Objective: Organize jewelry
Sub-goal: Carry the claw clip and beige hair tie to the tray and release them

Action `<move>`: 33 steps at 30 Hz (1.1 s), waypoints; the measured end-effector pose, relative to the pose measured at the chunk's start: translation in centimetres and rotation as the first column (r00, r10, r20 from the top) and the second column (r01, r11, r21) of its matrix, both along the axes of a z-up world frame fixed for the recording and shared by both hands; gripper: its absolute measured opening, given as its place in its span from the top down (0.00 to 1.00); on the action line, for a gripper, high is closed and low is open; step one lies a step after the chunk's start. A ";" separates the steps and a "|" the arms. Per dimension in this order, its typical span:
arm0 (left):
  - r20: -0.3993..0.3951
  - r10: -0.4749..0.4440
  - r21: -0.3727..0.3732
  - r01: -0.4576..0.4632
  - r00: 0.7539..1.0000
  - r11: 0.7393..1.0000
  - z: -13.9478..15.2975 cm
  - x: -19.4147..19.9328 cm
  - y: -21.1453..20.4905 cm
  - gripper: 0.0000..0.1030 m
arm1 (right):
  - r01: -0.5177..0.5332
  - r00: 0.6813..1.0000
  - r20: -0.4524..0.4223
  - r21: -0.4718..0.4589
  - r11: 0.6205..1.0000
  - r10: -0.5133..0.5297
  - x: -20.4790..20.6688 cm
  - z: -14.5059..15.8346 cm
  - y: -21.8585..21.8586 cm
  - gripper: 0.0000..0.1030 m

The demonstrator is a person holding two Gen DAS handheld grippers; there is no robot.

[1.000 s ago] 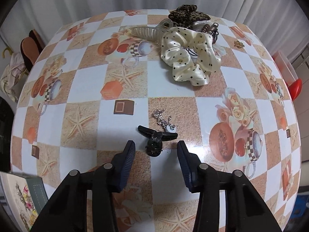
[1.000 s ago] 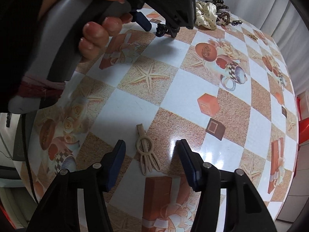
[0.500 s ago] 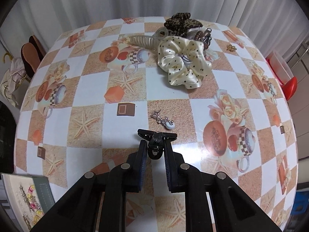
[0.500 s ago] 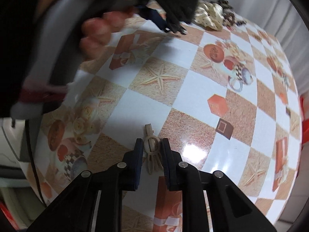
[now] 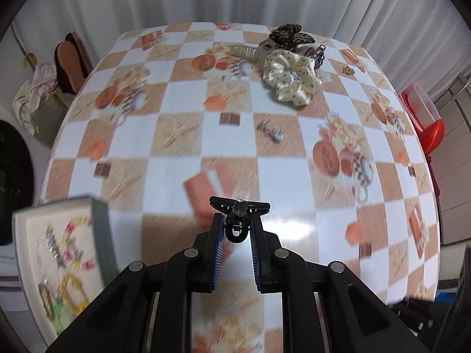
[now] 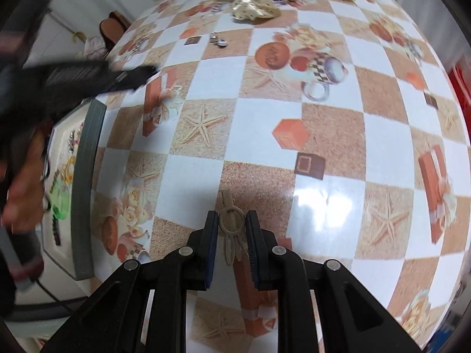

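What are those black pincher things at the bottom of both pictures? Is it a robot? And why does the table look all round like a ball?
It is no robot. A person holds a pincher tool in each hand, and each tool carries a small camera looking along its two fingers. That wide lens bends the flat table into a ball shape.

One picture comes from the left gripper. It is pinching a small black hair clip. The other comes from the right gripper, which pinches a beige hair clip.

Farther back on the table lie a cream dotted scrunchie, more hair clips behind it, and a little silver earring. At the left edge sits an open jewelry box with colourful things already inside.
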State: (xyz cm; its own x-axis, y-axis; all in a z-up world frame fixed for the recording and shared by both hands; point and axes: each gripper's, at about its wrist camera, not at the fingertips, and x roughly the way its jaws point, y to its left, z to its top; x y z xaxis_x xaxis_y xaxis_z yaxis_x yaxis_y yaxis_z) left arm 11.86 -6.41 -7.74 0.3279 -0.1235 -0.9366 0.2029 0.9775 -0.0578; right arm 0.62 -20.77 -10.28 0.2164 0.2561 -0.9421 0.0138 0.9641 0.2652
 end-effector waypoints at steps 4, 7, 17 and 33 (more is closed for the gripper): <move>-0.013 0.009 0.006 -0.009 1.000 1.000 0.7 -2.2 1.9 0.78 | 0.015 0.999 -0.028 -0.002 1.000 -0.015 -0.2 0.3 -0.1 0.80; -0.027 0.033 0.004 -0.033 0.999 0.999 1.3 -3.5 3.6 0.78 | 0.016 0.999 -0.044 -0.003 1.000 -0.016 -0.4 0.6 0.3 0.80; -0.064 0.067 0.004 -0.067 0.996 0.998 2.7 -7.2 7.3 0.78 | 0.014 0.998 -0.060 -0.019 1.000 -0.015 -0.4 2.3 2.5 0.80; -0.105 0.135 0.024 -0.134 0.985 0.991 3.9 -12.0 12.9 0.78 | -0.073 0.997 -0.039 -0.024 0.997 0.072 0.0 5.7 7.7 0.80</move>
